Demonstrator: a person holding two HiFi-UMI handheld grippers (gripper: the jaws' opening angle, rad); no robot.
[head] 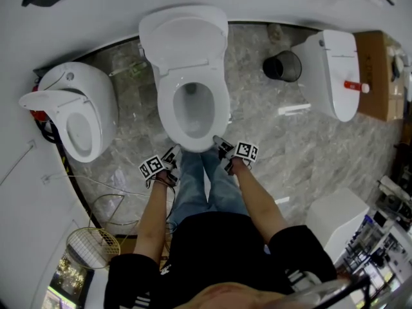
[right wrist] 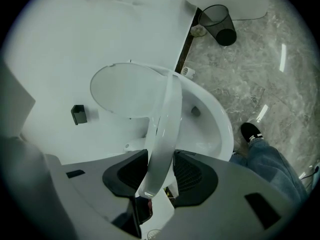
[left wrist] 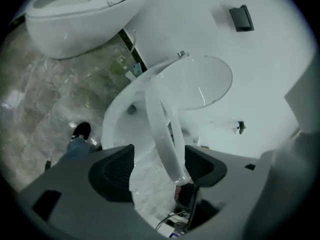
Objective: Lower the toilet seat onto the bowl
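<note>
The white toilet bowl (head: 193,131) stands at the middle, its lid (head: 183,37) up against the wall. The toilet seat (right wrist: 167,119) is a white ring tilted up off the bowl (right wrist: 215,124), its front edge towards me. My right gripper (right wrist: 161,169) is shut on that front edge, with both dark pads against the ring. In the left gripper view the seat (left wrist: 162,129) passes between the jaws of my left gripper (left wrist: 159,164), close to the right pad and apart from the left one. Both grippers, left (head: 172,153) and right (head: 220,143), sit at the bowl's front rim.
A second toilet (head: 77,108) stands to the left and a third (head: 335,73) to the right, beside a black bin (head: 283,66) and a cardboard box (head: 376,76). The person's jeans (head: 206,185) are right in front of the bowl. A wire basket (head: 93,246) lies at lower left.
</note>
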